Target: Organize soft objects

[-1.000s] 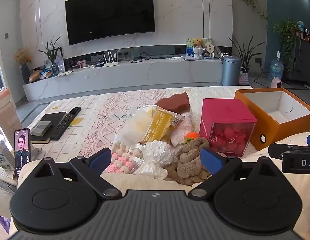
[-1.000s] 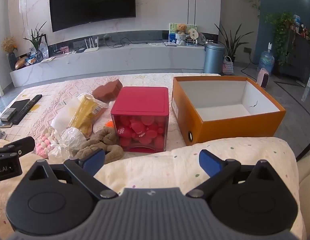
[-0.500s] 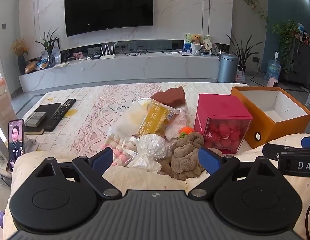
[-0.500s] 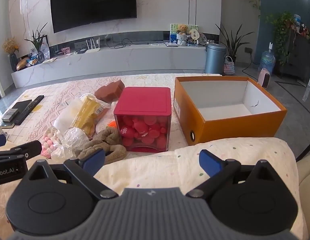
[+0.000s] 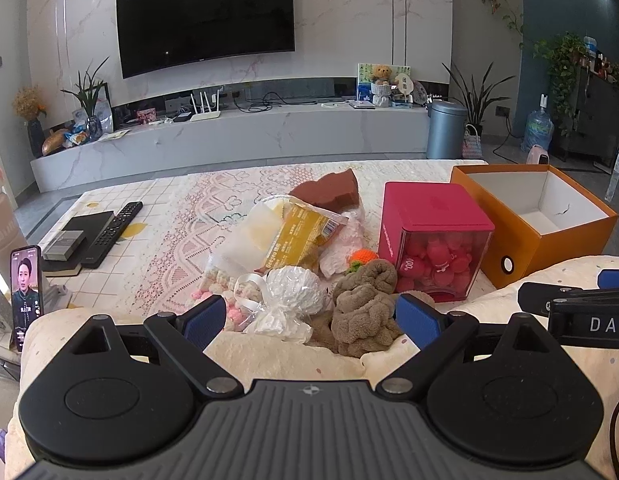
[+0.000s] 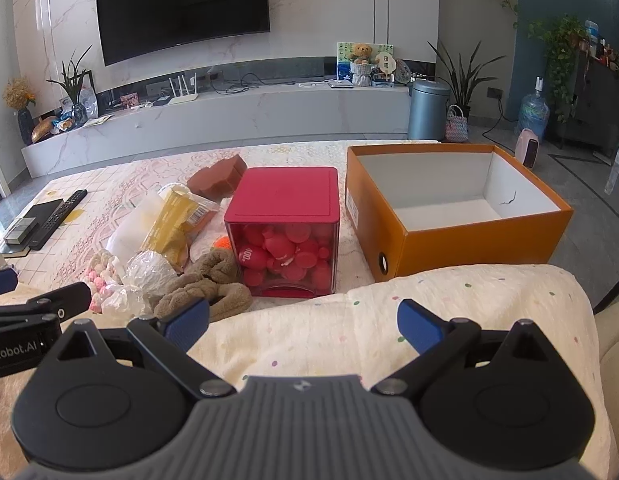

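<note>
While nothing is grasped yet, I hold the left gripper [image 5: 307, 316] with jaws spread wide, empty, low over the cream cushion [image 5: 269, 350] and aimed at the heap of soft objects. Nearest its fingers lie the brown plush toy [image 5: 365, 304] and the white crinkly bag [image 5: 293, 300], both resting on the counter [image 5: 177, 216] beside the red box [image 5: 433, 236]. My right gripper [image 6: 303, 322] is likewise agape and empty, facing the orange box [image 6: 469, 240], which stands open-topped just right of the red one; I judge it the intended bin, placed within easy reach.
</note>
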Available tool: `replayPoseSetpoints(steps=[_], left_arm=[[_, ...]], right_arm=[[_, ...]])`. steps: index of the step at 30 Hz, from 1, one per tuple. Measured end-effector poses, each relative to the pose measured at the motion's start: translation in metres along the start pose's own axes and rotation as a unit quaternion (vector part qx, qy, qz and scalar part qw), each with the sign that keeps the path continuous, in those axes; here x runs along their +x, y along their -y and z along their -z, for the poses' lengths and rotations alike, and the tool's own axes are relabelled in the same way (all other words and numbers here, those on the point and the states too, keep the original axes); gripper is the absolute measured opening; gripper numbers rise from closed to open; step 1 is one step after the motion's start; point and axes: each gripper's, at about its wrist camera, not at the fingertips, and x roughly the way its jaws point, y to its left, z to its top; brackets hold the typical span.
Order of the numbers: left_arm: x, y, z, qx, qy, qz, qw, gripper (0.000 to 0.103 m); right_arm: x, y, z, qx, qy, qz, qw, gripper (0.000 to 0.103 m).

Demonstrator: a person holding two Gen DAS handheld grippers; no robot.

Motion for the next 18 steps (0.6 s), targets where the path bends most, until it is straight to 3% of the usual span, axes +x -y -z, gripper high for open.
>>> replayPoseSetpoints(steps=[18], left_arm=[[-0.003, -0.0006, -0.0005, -0.011, -0.005, 0.001, 0.9999, 0.103]], right_arm=[[-0.0026, -0.0035, -0.0005, -0.01, -0.001, 0.006, 1.0, 0.099]])
